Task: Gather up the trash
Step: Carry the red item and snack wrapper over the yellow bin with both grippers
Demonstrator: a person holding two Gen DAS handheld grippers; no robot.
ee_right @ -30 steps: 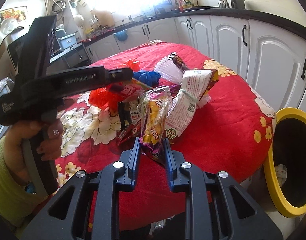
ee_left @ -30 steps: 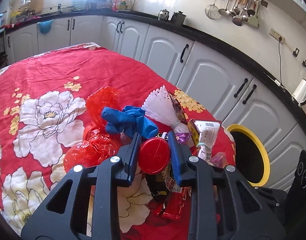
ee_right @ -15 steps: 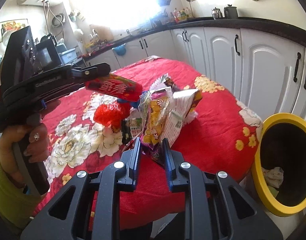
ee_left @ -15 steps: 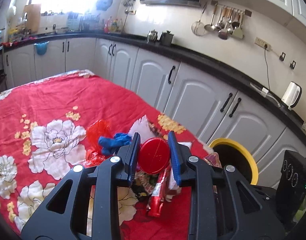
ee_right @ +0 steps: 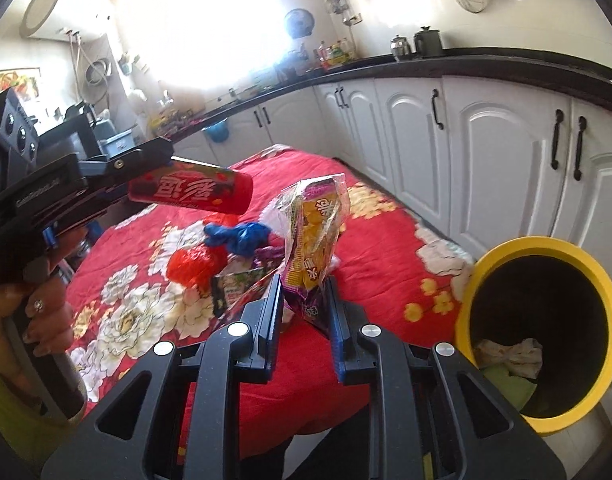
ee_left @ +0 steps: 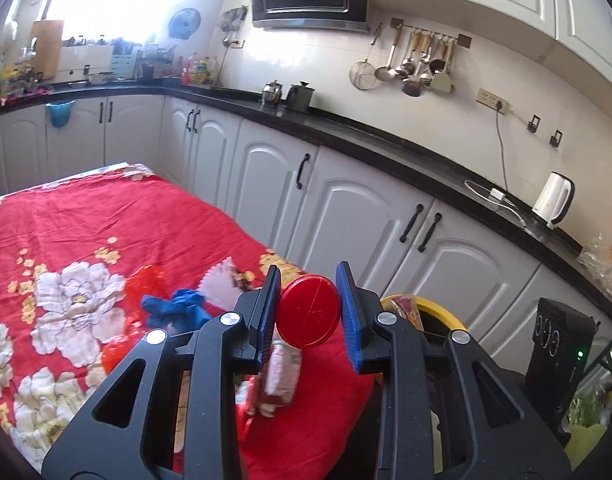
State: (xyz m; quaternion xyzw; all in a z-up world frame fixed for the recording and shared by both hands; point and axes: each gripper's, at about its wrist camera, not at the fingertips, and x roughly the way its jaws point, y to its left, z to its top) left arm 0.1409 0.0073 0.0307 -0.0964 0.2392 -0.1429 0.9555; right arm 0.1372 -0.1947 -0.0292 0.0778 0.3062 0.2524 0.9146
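Observation:
My left gripper [ee_left: 308, 312] is shut on a red can [ee_left: 308, 311], seen end-on between its blue pads. In the right wrist view that can [ee_right: 194, 192] sticks out sideways from the left gripper, held high over the table by a hand [ee_right: 38, 316]. My right gripper [ee_right: 306, 312] is shut on a yellow-and-purple snack wrapper [ee_right: 311, 236] that stands up from its jaws. The yellow-rimmed bin [ee_right: 539, 334] is low at the right, with crumpled paper inside. Its rim [ee_left: 437, 312] shows behind the left gripper's right finger.
On the red floral tablecloth [ee_right: 385, 240] lie a blue glove [ee_right: 242, 236], a red plastic bag [ee_right: 192, 266], a dark wrapper [ee_right: 230, 292] and more packets [ee_left: 280, 376]. White cabinets [ee_left: 369, 216] and a black counter run along the far side.
Both grippers have risen off the table with their loads and swung right, toward the bin. The trash pile has dropped lower and farther away in both views.

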